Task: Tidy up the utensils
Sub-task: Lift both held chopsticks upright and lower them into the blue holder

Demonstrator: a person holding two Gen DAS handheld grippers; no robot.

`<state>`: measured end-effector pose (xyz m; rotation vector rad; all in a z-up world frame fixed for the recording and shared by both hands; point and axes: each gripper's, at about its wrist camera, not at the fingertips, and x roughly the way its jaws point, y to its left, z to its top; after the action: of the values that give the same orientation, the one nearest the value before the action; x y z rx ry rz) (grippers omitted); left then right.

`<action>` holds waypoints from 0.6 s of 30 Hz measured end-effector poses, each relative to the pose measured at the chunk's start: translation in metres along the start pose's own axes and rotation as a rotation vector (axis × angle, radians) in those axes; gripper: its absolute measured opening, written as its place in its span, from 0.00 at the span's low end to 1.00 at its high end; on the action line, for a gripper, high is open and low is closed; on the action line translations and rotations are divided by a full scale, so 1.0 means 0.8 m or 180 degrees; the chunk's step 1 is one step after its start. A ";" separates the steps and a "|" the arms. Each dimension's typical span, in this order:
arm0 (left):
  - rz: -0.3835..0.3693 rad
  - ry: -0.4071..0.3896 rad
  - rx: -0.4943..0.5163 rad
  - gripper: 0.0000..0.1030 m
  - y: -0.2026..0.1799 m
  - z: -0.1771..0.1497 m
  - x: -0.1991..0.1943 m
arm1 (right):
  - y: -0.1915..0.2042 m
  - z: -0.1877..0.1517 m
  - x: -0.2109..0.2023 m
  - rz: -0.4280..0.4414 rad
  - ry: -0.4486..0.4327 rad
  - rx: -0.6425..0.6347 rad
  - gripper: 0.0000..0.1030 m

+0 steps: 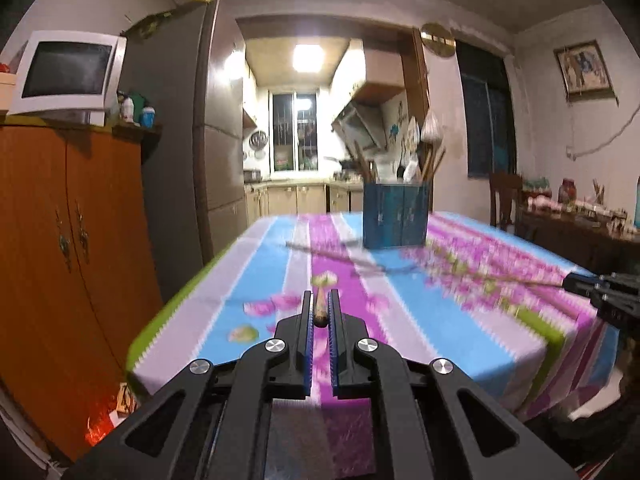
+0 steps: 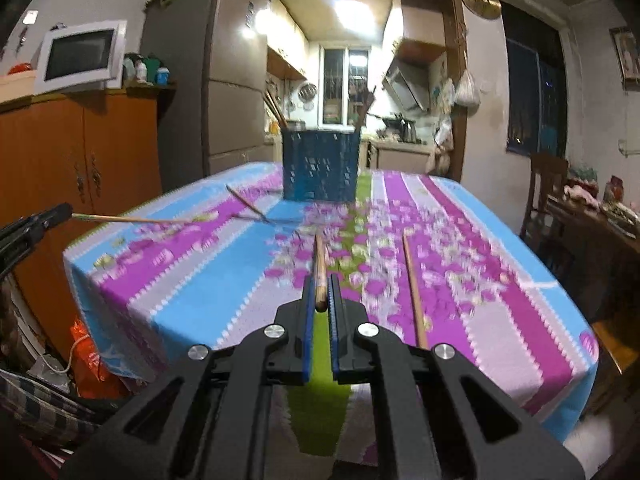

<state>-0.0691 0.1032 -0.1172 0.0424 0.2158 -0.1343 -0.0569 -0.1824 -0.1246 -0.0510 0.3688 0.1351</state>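
Clamped between the pads of the left gripper (image 1: 320, 312) was one wooden chopstick (image 1: 320, 307), and another chopstick (image 2: 320, 276) was pinched by the right gripper (image 2: 321, 296). A third chopstick (image 2: 414, 292) was seen lying on the striped tablecloth (image 2: 520, 280), right of the held one. The blue utensil holder (image 2: 320, 166) was noted standing upright at the table's far end, well apart from both grippers.

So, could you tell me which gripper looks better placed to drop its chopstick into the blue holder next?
Probably the right gripper. In its own view the blue holder stands almost straight ahead of its chopstick. From the left gripper, the holder sits off to the right, so it would need to swing across first.
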 end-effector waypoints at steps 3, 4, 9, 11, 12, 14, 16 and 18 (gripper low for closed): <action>-0.0061 -0.0087 -0.0047 0.07 0.004 0.028 -0.007 | -0.003 0.023 -0.015 0.0079 -0.0169 -0.0045 0.05; -0.0081 -0.0109 -0.0065 0.08 0.006 0.036 -0.008 | -0.003 0.028 -0.019 0.0100 -0.0196 -0.0050 0.05; -0.0218 -0.0220 -0.0164 0.07 0.012 0.083 -0.014 | -0.015 0.065 -0.030 0.0282 -0.0338 0.0000 0.05; -0.0242 -0.0258 -0.0182 0.07 0.015 0.097 -0.014 | -0.021 0.079 -0.032 0.0331 -0.0387 0.0031 0.05; -0.0263 -0.0278 -0.0188 0.07 0.017 0.105 -0.014 | -0.023 0.084 -0.032 0.0344 -0.0402 0.0038 0.05; -0.0280 -0.0307 -0.0196 0.07 0.018 0.120 -0.012 | -0.028 0.096 -0.032 0.0368 -0.0443 0.0040 0.05; -0.0322 -0.0306 -0.0206 0.07 0.019 0.131 -0.009 | -0.031 0.104 -0.032 0.0392 -0.0458 0.0050 0.05; -0.0384 -0.0303 -0.0222 0.07 0.020 0.143 -0.003 | -0.035 0.116 -0.032 0.0421 -0.0486 0.0057 0.05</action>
<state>-0.0449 0.1129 -0.0042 -0.0465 0.1278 -0.2483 -0.0434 -0.2064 -0.0282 0.0015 0.2206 0.2647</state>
